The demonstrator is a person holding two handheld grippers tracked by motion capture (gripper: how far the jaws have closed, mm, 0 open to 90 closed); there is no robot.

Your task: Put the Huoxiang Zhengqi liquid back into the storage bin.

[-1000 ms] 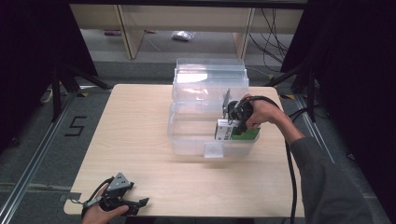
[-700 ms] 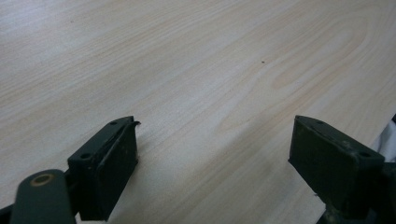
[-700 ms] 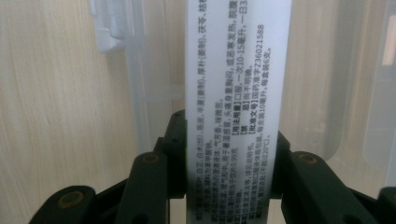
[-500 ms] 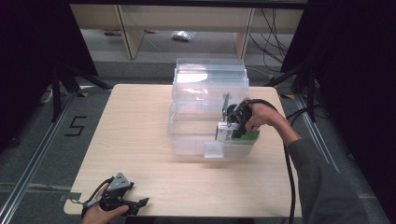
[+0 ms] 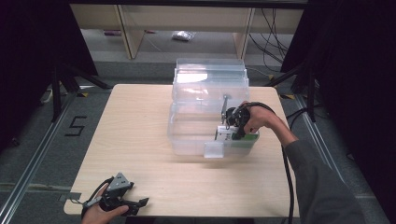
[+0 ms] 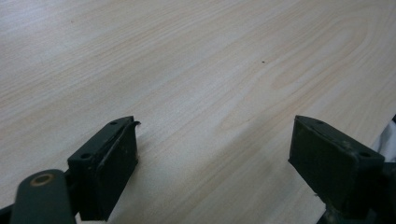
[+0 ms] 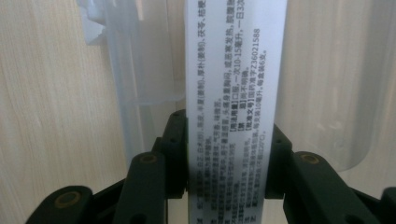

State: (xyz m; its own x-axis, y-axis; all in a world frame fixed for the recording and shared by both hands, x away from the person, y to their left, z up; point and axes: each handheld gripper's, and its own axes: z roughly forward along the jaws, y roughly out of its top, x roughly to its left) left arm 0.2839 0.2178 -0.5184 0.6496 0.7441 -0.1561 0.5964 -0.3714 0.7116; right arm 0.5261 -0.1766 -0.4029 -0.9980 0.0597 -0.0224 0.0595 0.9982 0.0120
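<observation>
— While I look from above, where is the right tongs (image 5: pixel 232 127)?
— It is over the clear bin (image 5: pixel 208 109) on the counter (image 5: pixel 135 121), at the bin's near right part. It grips a white and green box (image 5: pixel 236 136), which is inside the bin's near rim. The left tongs (image 5: pixel 122 198) lies at the near left corner of the counter, well apart from the bin, with a hand (image 5: pixel 100 212) on it.

— And the left gripper view?
— The jaws stand wide over bare wood (image 6: pixel 196 79), with nothing between them.

— The right gripper view?
— Both jaws press the box's (image 7: pixel 233 93) white side, with small print. The clear bin wall (image 7: pixel 135 60) is behind it.
</observation>
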